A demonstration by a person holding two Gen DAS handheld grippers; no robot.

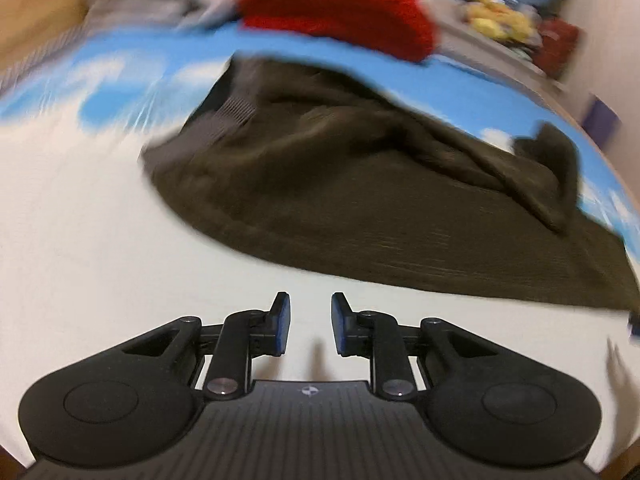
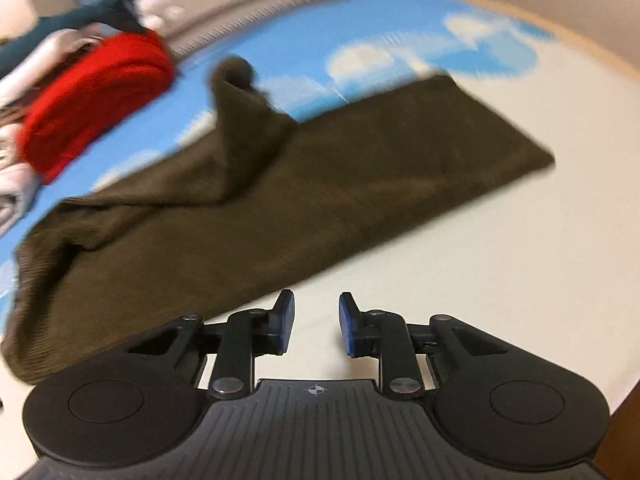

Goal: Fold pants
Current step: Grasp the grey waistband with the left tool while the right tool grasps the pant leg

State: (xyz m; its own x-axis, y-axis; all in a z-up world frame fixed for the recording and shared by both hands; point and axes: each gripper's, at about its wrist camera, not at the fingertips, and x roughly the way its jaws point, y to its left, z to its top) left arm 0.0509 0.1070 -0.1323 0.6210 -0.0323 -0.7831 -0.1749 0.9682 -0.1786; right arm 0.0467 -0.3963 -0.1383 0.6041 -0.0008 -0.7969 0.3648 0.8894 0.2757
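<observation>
Pants (image 1: 360, 184), one dark olive-brown pair of soft ribbed knit, lie flattened on a cloth (image 1: 80, 240) printed cream with blue sky and white clouds, a rumpled peak (image 2: 240, 120) of fabric standing up along the far edge. One folded red knit (image 1: 336, 8) sits beyond them. Two grippers hover over bare cream cloth just short of the near hem: left gripper (image 1: 311, 322) and right gripper (image 2: 317, 324), each with blue-padded jaws narrowly parted, pinching nothing.
</observation>
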